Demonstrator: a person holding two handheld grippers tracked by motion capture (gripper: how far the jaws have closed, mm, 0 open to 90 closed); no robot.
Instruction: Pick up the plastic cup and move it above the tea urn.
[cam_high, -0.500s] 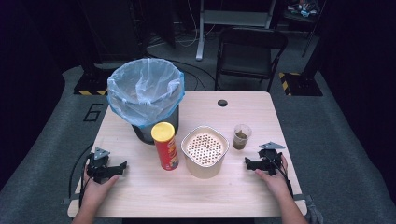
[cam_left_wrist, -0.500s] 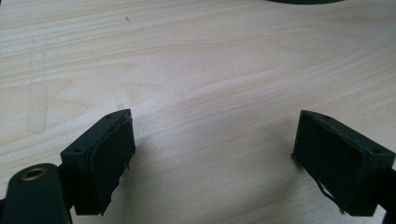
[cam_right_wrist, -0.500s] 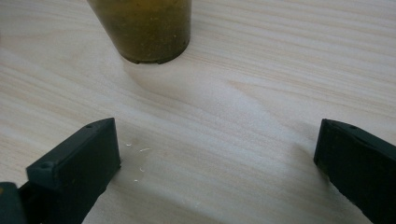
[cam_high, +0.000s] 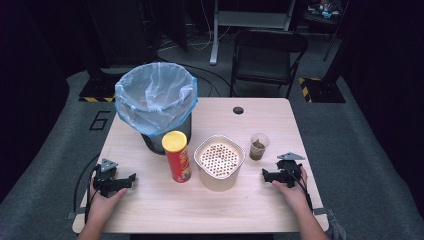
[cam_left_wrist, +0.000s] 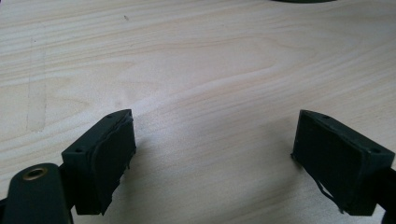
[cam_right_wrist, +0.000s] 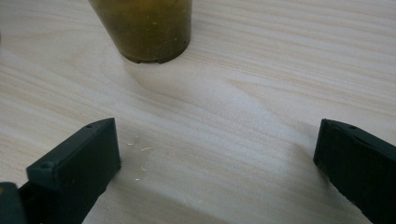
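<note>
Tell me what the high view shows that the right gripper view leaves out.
High view alone: the lined trash bin, red chip can, perforated container, left tool and both hands. Right gripper view alone: the cup's base up close and pale crumbs on the wood. Both: the cup of brown liquid, the table and the open right tool.

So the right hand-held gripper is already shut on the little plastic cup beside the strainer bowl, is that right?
Not quite. The right hand-held gripper is open, with bare table between its jaws; the plastic cup stands ahead of them, untouched, as the right gripper view shows. The cup is beside the strainer bowl, as you said.
</note>
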